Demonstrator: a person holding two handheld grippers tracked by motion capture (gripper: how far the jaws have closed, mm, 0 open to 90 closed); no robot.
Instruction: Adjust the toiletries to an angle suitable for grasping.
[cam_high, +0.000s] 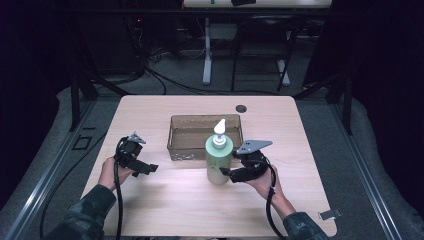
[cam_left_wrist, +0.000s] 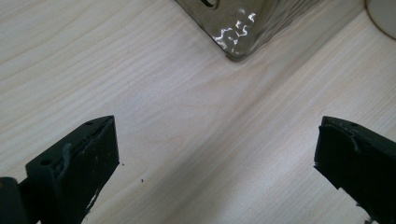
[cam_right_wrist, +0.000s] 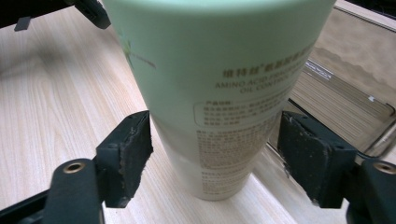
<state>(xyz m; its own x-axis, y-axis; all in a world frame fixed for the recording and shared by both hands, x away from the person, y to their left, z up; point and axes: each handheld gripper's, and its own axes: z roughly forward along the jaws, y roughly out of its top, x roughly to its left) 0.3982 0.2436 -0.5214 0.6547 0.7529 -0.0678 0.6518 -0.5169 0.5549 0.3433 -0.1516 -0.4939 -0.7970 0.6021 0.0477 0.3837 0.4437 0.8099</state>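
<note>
Pale wood is carrying the whole scene in the high view: the table (cam_high: 165, 200) is bearing a clear smoky plastic bin (cam_high: 176, 135) near its middle, and a light green pump bottle (cam_high: 218, 161) is standing upright just in front of the bin's near wall. The person's left hand (cam_high: 108, 172) is lying low at the left side of the table, pointing the left gripper (cam_high: 150, 168) to the right, toward the bottle but well apart from it. The right hand (cam_high: 264, 182) is reaching in from the lower right, bringing the right gripper (cam_high: 223, 172) against the bottle's lower body, a black cable (cam_high: 270, 200) looping along the wrist. In the left gripper view the two black jaws are standing wide apart over bare wood, holding nothing, while a corner of the bin (cam_left_wrist: 238, 32) is showing ahead at the top. In the right gripper view the jaws are spread to either side of the bottle (cam_right_wrist: 219, 93); the left pad (cam_right_wrist: 135, 151) is sitting right at its wall and the right pad (cam_right_wrist: 303, 154) is standing slightly off it, so the fingers are bracketing the bottle without clamping it, with the bin (cam_right_wrist: 355, 93) lying just behind.
</note>
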